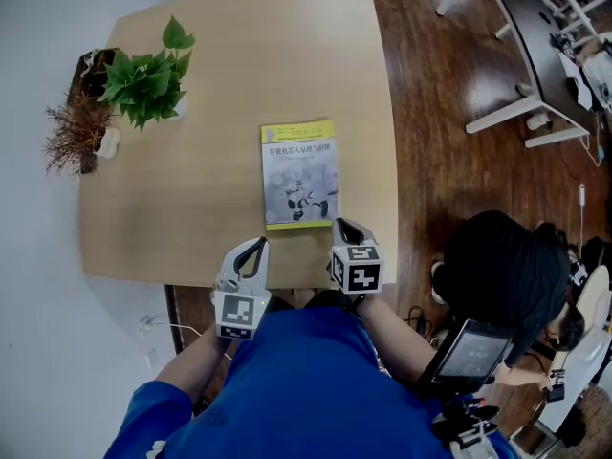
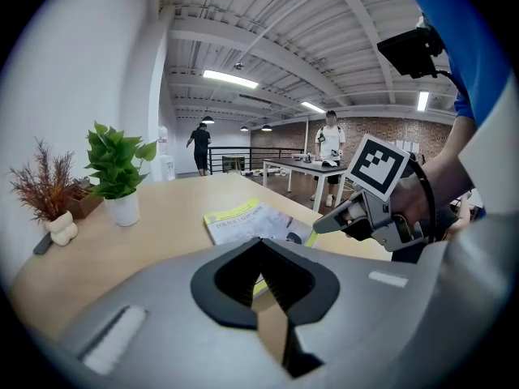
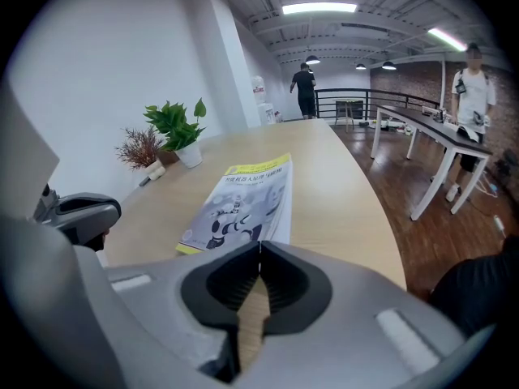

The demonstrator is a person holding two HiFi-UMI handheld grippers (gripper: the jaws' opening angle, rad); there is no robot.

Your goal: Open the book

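The desk (image 1: 191,189) is light wood with rounded corners. It stands on a dark wood floor (image 1: 440,84), with a white wall (image 1: 38,65) on its left. A green plant (image 1: 145,76) in a white pot stands at the far left corner, and a dried plant (image 1: 75,132) stands just beside it on the left. The gripper views show an open room with a beamed ceiling, strip lights, a brick wall and white-legged tables (image 3: 422,124) on the right. People stand at the far end.

The book (image 1: 299,173) lies closed and flat, cover up, right of the desk's centre and close to the near edge.

Both arms, in blue sleeves, reach forward from the near side. The left tool (image 1: 258,247) sits at the near edge of the desk, to the near left of the book and apart from it. Its jaws are closed tip to tip and hold nothing. The right tool (image 1: 342,226) points at the book's near right corner. Its tip is just beside that corner, and contact cannot be confirmed. Its jaws are likewise closed and hold nothing.
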